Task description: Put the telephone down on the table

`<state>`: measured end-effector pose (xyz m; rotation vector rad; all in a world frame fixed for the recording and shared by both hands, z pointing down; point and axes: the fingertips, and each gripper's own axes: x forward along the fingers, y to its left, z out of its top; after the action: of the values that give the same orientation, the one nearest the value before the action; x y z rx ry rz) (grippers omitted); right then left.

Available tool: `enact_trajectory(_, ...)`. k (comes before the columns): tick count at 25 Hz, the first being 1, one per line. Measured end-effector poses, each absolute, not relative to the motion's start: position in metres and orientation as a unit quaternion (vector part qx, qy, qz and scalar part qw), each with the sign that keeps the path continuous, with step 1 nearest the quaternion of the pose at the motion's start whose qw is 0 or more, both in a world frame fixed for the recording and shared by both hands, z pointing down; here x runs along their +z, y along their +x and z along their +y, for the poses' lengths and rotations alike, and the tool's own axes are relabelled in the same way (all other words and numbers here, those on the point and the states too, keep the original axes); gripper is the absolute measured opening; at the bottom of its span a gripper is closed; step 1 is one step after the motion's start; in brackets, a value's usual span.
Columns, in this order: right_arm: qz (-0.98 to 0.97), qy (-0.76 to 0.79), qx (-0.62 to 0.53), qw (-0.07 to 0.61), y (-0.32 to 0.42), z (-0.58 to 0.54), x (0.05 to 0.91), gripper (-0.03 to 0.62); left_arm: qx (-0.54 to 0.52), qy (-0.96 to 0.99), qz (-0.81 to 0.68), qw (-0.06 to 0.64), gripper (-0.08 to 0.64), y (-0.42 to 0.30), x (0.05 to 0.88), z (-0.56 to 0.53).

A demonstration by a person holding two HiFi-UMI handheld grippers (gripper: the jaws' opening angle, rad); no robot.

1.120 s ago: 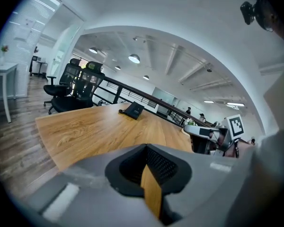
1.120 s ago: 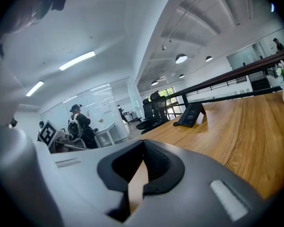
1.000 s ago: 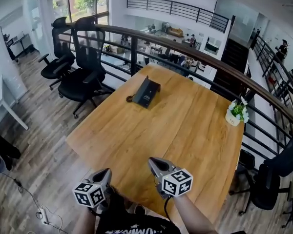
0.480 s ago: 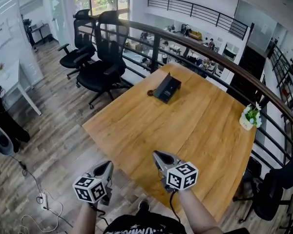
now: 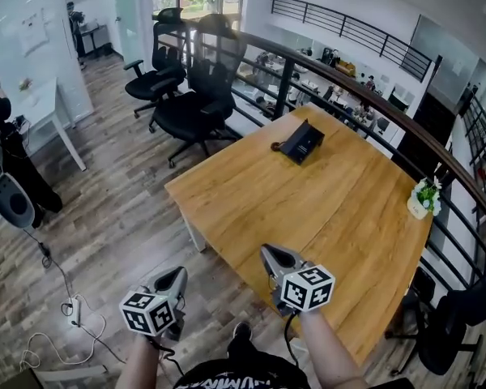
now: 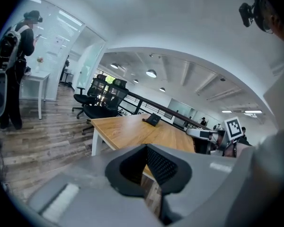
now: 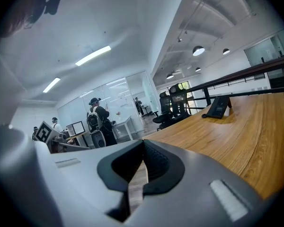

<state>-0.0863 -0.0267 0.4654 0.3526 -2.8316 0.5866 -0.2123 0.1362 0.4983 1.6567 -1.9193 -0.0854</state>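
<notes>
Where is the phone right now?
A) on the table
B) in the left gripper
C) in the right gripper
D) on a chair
A: the phone lies on the far end of the table, well away from the left gripper and the right gripper, whose fingers hold nothing.

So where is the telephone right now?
In the head view, the telephone lies at the wooden table's far corner by the railing, right of the office chairs.

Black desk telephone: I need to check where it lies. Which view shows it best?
The head view: the black desk telephone shows whole from above, at the far end of the wooden table. Both gripper views show it small, distant, side-on.
</notes>
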Motion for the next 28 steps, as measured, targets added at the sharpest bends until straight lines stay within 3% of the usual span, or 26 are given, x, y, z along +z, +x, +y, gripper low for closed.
enact_trajectory(28,-0.967,0.114,0.193,0.120,0.016,0.141,0.459,-0.008,-0.044,0.628,-0.724,0.283,0.002,-0.106,0.482,0.293)
